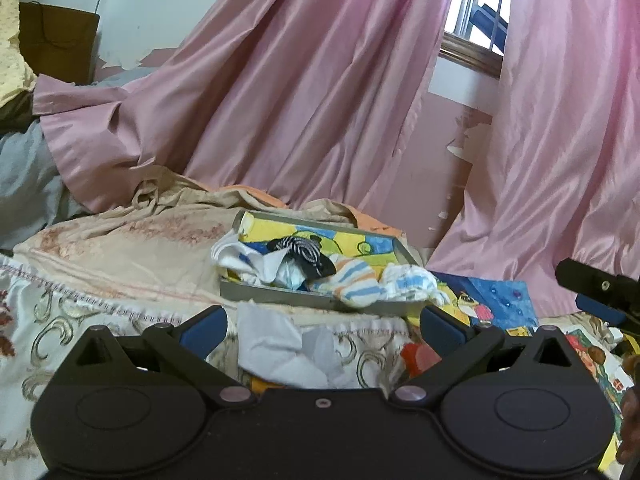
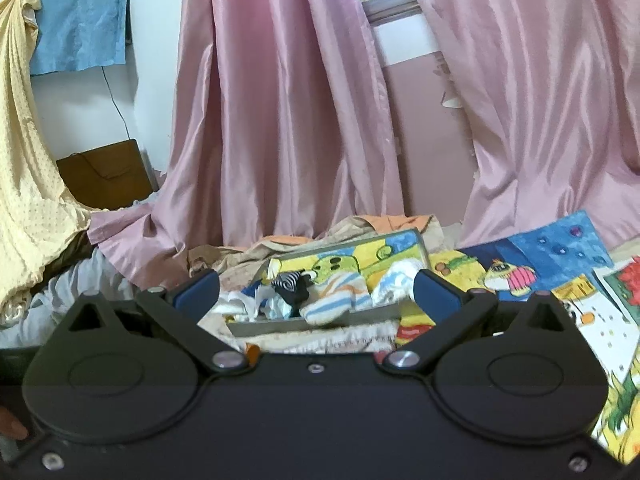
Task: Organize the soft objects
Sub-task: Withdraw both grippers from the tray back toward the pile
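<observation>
1. On the bed ahead of both cameras: a shallow grey tray with a bright cartoon-print lining [image 1: 276,294], sitting on the rumpled beige embroidered bedspread [image 1: 100,264], pink satin curtains [image 1: 300,92] behind it.
2. The soft stuff is mostly in that tray already: an orange-and-blue striped white sock [image 1: 354,280] draped over the front rim, a black-and-white striped sock [image 1: 304,254] on the pile, crumpled white socks [image 1: 256,260] at the tray's left end.
3. One white cloth piece [image 1: 280,344] is still outside, flat on the bedspread just in front of the tray, right between my left gripper's fingers in view.
4. Left gripper [image 1: 322,330]: jaws spread wide, nothing in them. Right gripper [image 2: 316,288]: jaws spread too, empty, pointed at the tray.
5. My read: between picks, late in the job, with the stray cloth the obvious remaining item.
6. Next move calls for dropping the left gripper onto the cloth, pinching a raised fold rather than the flat part, then lifting it over the front rim.
7. Risk: limp fabric, may snag the bedspread or drag the overhanging striped sock out.
</observation>
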A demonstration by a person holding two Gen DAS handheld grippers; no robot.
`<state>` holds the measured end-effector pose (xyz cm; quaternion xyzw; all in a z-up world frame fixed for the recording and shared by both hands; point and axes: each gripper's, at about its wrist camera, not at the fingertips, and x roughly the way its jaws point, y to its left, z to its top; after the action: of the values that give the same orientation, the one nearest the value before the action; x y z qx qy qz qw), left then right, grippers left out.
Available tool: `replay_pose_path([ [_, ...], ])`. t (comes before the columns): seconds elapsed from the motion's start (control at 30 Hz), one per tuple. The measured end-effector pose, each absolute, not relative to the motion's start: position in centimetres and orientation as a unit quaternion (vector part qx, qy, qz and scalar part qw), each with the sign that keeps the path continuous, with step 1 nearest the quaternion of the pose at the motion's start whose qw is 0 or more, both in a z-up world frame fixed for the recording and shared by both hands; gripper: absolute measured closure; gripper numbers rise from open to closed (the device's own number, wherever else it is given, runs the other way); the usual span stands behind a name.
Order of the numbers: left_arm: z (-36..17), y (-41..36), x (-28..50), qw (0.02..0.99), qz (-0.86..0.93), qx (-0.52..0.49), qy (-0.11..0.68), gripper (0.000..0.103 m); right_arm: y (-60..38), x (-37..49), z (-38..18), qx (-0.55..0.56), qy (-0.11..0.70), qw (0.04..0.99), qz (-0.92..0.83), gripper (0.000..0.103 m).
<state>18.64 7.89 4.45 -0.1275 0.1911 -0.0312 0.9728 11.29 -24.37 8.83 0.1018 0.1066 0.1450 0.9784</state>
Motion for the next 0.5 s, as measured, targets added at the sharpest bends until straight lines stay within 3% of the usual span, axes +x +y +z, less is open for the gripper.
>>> replay_pose_path([
  [0.5,2.6,6.8,12.9,0.966,0.002,-0.123,0.227,0.001,-21.0,3.8,3.3,0.086,0.128,0.977,0.147,0.0],
])
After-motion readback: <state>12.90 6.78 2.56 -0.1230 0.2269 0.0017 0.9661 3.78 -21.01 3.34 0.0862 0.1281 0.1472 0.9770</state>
